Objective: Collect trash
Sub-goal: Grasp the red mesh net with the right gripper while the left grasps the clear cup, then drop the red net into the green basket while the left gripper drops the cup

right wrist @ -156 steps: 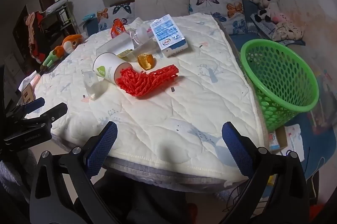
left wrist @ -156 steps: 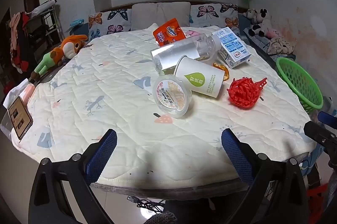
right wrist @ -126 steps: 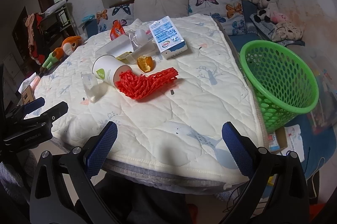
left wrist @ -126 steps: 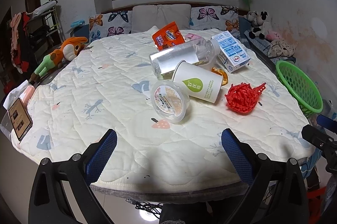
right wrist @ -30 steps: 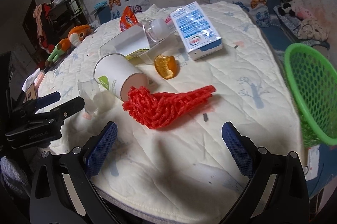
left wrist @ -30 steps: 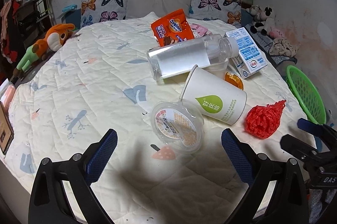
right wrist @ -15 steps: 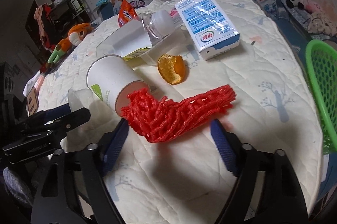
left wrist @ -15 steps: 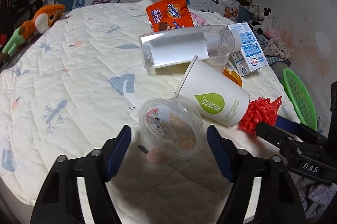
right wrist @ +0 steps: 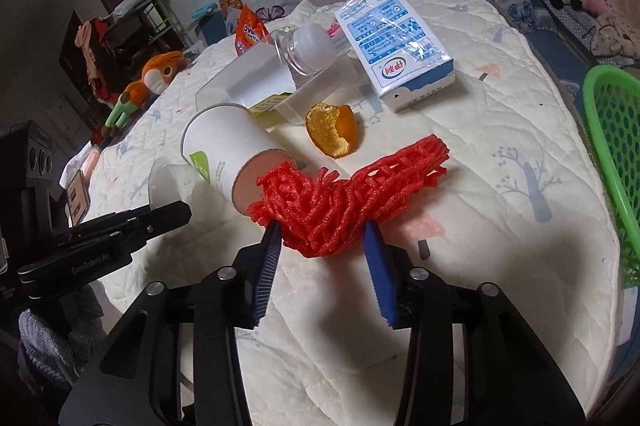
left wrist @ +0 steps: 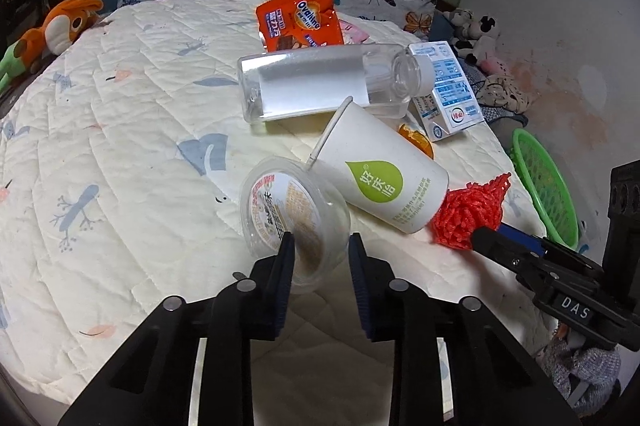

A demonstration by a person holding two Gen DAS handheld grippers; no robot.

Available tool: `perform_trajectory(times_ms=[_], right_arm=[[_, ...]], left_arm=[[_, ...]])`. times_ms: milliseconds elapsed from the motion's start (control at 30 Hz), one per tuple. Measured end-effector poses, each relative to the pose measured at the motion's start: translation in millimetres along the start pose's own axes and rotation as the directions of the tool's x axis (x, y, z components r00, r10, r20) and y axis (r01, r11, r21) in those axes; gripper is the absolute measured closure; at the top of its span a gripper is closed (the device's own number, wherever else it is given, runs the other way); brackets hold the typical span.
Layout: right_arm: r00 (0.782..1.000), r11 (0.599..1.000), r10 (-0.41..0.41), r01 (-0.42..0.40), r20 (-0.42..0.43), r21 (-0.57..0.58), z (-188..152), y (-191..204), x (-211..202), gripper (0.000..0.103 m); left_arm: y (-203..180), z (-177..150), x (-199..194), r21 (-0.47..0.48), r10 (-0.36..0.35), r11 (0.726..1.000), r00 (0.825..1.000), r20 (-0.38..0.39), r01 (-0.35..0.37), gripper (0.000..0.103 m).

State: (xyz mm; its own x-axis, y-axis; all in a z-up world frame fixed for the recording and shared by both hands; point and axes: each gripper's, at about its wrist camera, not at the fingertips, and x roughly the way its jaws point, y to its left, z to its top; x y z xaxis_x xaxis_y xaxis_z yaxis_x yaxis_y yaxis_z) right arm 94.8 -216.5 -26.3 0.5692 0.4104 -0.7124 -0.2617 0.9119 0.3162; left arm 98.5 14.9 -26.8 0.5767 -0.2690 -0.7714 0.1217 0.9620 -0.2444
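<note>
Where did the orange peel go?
The orange peel lies on the quilt in the right wrist view, between the paper cup and the milk carton, just behind the red foam net.

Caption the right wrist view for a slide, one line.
Right gripper straddling the near end of a red foam net on the quilted bed, green basket at right.

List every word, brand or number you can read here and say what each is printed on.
"Ovaltine": orange snack packet.
"好庆怡": green leaf logo on the paper cup (reading uncertain); small print below is unreadable.
"DAS": right gripper body.
"GenRobot.AI": left gripper body.
"3": milk carton; its red logo and blue text are unreadable.
Plastic cup lid: unreadable.
</note>
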Motion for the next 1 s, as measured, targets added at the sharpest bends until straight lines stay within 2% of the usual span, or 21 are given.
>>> perform_trajectory(times_ms=[267,500,700,867,1000], right_arm=[[0.999,1.000,0.019,-0.019,0.036,0.018,-5.1,-4.2,-21.3,0.066],[0.995,0.998,0.011,-0.016,0.095,0.054,-3.9,-18.5,-49.9,0.066],[0.986,0.993,-0.058,0.041,0.155,0.114,2.7,-51.7,-75.2,0.066],[0.971,0.973,-0.153,0.116,0.182,0.197,4.3,-96.3,-96.6,0.066],[0.950,0.949,-0.248,0.198,0.190,0.247,2.2,-131.6,-111.2,0.064]], left_arm=[[-1.5,-2.0,-21.9,0.016,-0.009,1.000,1.000,0.030,0.008,0.078],[-12.6,7.7,-47.4,0.053,-0.045,0.998,0.997,0.069,0.041,0.078],[-44.4,27.8,-50.8,0.131,-0.110,0.986,0.991,0.080,0.099,0.078],[-92.7,48.1,-35.9,0.220,-0.190,0.960,0.980,0.052,0.175,0.078],[-137.9,61.0,-21.4,0.280,-0.253,0.930,0.967,0.022,0.237,0.078]])
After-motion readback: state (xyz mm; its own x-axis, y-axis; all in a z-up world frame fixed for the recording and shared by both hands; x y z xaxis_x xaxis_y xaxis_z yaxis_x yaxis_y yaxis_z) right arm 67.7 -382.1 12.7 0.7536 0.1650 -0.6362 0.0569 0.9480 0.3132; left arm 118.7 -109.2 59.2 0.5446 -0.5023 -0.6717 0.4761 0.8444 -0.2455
